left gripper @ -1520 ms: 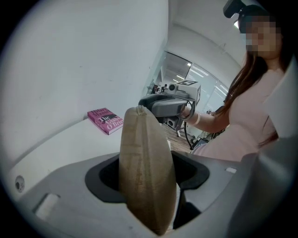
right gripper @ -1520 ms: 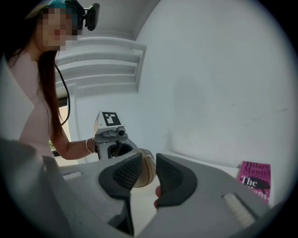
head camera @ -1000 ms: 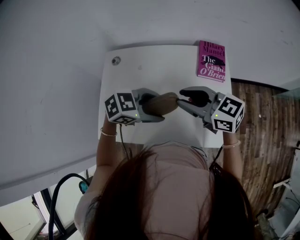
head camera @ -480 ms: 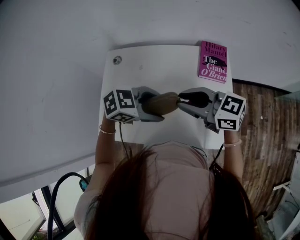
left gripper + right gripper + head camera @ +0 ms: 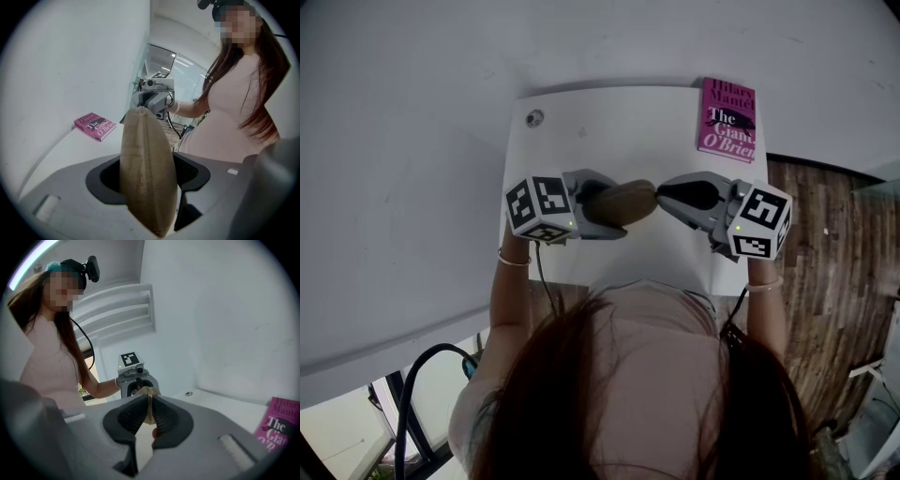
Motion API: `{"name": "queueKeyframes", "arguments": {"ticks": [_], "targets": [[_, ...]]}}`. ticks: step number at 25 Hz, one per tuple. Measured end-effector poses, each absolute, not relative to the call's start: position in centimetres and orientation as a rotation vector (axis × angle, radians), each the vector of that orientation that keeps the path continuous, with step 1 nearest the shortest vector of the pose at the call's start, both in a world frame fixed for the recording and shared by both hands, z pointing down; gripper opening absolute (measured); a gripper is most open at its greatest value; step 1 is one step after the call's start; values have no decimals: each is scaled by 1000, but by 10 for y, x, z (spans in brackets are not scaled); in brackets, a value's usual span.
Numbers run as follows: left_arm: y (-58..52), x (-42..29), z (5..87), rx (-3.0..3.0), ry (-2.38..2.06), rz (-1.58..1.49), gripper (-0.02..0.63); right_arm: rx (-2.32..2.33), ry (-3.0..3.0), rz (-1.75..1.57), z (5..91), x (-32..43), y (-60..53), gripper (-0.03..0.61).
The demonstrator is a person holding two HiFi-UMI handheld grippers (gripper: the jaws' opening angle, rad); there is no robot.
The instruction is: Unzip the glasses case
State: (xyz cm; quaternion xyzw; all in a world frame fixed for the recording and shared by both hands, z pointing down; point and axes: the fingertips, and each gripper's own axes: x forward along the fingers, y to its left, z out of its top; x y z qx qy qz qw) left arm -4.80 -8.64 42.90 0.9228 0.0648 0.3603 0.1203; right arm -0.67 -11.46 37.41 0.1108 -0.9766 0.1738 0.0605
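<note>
**Two hand-held grippers on one case (image 5: 625, 201) over the table (image 5: 581, 141)**

Gripping the tan case around its thick middle, the left hand-held gripper (image 5: 609, 208) has its jaws set wide, one pad against each broad side. In the left gripper view the case stands on edge between them, its narrow edge facing the camera.

The right hand-held gripper (image 5: 662, 195) faces it from the other side. Its jaws are closing on the thin tip of the case's end, and the right gripper view shows a sliver of tan pinched between the ribbed pads. Whether that sliver is the zip pull or the case's fabric cannot be told.

The case bridges the two tools over the near half of the white table, just in front of the person. A pink book (image 5: 727, 120) lies flat at the far right corner, well apart from the case. A small round fitting (image 5: 534, 118) sits near the far left corner.
</note>
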Motion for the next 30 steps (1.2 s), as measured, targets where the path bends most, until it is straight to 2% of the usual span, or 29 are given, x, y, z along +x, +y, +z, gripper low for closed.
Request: {"name": "queueKeyframes", "arguments": {"ticks": [6,30], "targets": [[-90,-46,433,2701,172,1088,295,364,-2932,525,379,-4,-118,21],[-98,-36,433,2644,121,842,291,436,-2916,467,386,10,-131,3]]}}
